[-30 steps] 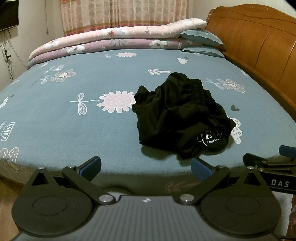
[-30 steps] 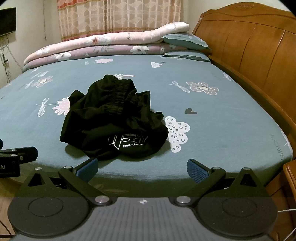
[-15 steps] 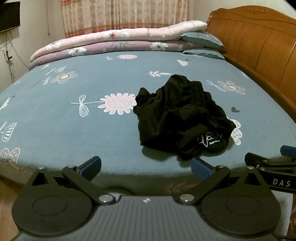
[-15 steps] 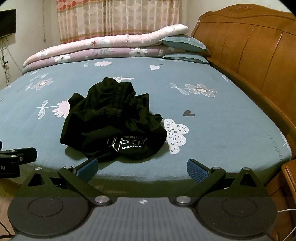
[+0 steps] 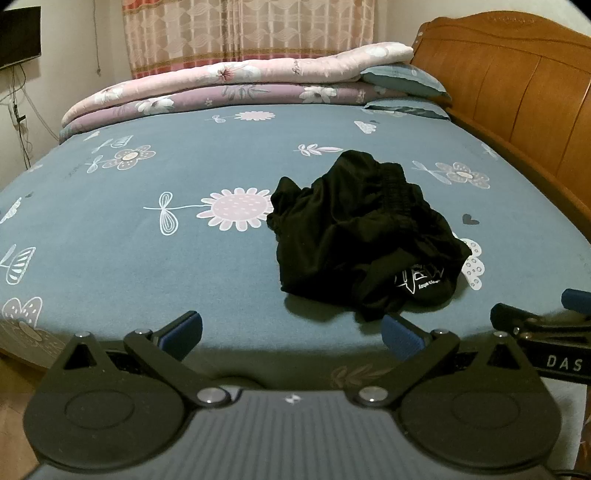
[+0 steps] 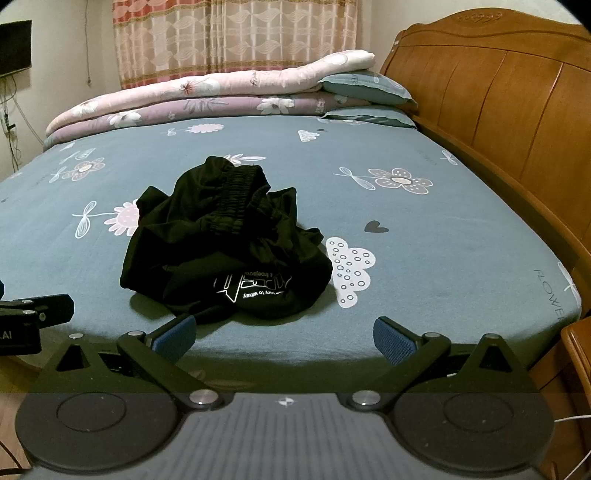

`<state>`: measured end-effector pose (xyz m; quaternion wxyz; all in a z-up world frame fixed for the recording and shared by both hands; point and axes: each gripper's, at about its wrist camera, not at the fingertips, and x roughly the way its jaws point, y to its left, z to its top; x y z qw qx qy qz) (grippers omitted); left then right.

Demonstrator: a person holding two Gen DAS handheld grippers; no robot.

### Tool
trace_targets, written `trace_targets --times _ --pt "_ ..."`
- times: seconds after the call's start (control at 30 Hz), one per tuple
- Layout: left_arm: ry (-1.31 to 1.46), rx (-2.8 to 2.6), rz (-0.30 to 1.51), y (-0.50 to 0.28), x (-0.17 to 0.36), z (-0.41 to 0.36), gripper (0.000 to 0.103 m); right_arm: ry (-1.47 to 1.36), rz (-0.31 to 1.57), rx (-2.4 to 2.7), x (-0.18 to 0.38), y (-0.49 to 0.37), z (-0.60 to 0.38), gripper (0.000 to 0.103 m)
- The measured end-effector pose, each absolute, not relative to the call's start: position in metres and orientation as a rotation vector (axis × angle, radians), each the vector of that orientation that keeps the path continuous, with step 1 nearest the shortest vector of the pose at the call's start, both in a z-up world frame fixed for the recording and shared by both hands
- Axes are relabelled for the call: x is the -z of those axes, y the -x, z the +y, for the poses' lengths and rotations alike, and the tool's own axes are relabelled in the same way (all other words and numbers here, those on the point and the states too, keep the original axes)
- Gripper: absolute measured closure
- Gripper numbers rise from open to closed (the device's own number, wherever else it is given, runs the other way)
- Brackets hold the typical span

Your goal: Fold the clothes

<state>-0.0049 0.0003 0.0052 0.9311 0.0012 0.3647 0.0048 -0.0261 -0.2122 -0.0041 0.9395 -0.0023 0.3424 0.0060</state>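
A crumpled black garment (image 5: 364,236) (image 6: 225,243) with an elastic waistband and white lettering lies bunched on the blue flowered bed sheet (image 5: 147,240) (image 6: 443,240), near the bed's front edge. My left gripper (image 5: 291,338) hovers at that edge, open, with nothing between its blue pads; the garment lies ahead and to its right. My right gripper (image 6: 284,338) is open too, empty, with the garment just ahead and to its left. Each gripper shows at the edge of the other's view: the right gripper (image 5: 546,325), the left gripper (image 6: 33,314).
Folded pink and purple quilts (image 5: 229,85) and teal pillows (image 6: 365,86) are stacked at the far end. A wooden headboard (image 6: 498,103) runs along the right side. A curtain (image 5: 247,29) hangs behind. Wooden furniture (image 6: 580,354) stands at the lower right.
Both grippers have edged slightly closer and higher toward the bed; the garment sits a little lower in each view. The jaws remain open and the garment lies untouched.
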Motion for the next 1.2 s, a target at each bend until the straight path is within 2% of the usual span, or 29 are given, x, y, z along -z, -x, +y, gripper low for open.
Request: trace_targets --times 1.2 --pt "-0.007 -0.011 0.746 0.0063 -0.0054 0.0009 0.000 0.010 0.706 -0.016 0.0046 0.0267 -0.2114 0.000"
